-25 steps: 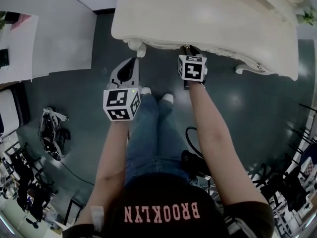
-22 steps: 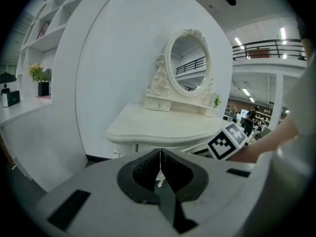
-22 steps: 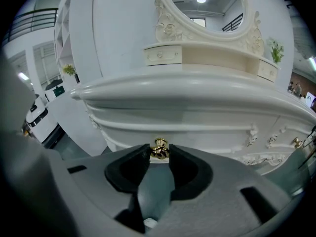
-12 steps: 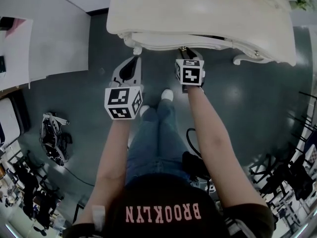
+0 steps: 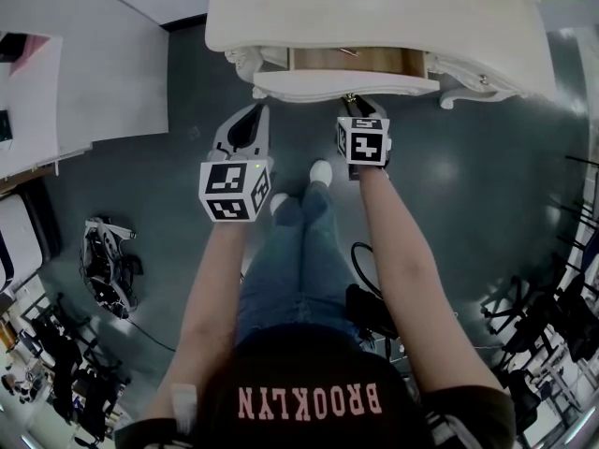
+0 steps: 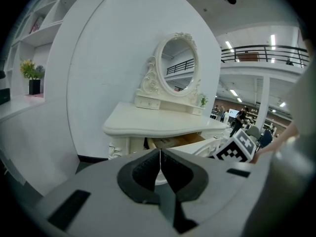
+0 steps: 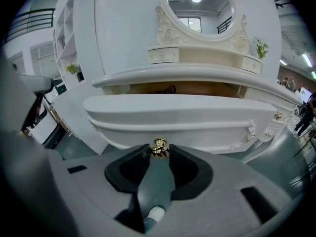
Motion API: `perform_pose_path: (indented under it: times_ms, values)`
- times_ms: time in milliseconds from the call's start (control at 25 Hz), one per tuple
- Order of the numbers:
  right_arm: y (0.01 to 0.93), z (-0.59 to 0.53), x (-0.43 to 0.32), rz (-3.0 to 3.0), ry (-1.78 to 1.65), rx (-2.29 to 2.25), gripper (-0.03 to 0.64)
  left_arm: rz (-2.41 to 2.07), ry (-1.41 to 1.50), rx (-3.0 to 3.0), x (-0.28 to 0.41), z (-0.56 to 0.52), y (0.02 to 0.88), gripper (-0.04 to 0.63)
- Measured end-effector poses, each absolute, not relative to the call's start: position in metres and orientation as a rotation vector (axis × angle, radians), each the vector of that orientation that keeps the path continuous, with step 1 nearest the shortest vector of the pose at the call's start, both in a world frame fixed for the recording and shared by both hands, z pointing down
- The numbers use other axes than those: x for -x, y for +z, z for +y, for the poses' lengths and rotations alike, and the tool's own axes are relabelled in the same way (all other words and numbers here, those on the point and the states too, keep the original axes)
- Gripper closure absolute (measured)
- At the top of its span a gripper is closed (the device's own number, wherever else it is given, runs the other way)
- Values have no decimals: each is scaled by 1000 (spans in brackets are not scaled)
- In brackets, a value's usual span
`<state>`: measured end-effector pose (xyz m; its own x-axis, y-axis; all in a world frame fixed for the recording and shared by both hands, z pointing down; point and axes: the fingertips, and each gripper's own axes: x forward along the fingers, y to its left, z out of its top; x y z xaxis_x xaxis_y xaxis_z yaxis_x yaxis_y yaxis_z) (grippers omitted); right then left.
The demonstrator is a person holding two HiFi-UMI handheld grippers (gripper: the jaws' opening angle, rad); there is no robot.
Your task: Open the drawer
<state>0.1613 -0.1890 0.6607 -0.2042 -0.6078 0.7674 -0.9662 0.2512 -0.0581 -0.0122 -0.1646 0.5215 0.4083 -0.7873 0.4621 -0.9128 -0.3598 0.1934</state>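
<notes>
A dark grey floor (image 5: 140, 176) runs under a cream desk (image 5: 374, 17) that stands at the far side and carries an oval mirror (image 6: 177, 65). The drawer (image 5: 346, 86) sits under the desk's middle and is partly out, with a strip of its wooden inside showing behind the curved front. Our right tool (image 7: 159, 154) is clenched on the small gold knob (image 7: 159, 148) at the middle of that front. Our left tool (image 6: 159, 154) is closed on nothing, near us and left of the drawer, well clear of it. We judge the pull to be under way and the drawer perhaps a third open. The next move calls for a straight draw toward us along the drawer's run, with a firm grip, since the knob is small and could slip free.
</notes>
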Motion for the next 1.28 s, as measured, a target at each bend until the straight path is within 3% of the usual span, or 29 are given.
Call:
perform_pose_path:
  times_ms: [1280]
  values:
    - [661,-67,-166,-1823,814,-1534,509,-1352,433,-2367,15,-88,505,589]
